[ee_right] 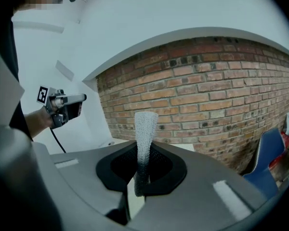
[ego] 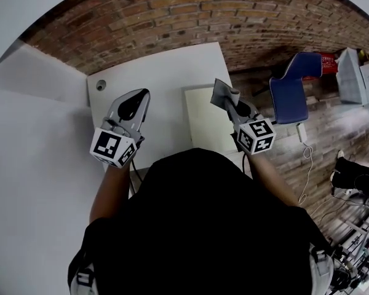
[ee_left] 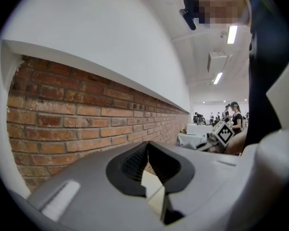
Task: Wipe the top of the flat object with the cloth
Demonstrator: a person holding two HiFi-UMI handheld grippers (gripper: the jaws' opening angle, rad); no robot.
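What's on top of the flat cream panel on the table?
The flat panel shows nothing on its bare part. The right gripper, shut on the cloth, covers its right edge in the head view; the person's body hides its near edge.

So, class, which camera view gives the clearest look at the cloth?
The right gripper view: the cloth stands upright at the centre, close enough to show its weave. The head view shows it only as a small grey flap. The left gripper view shows no recognisable cloth.
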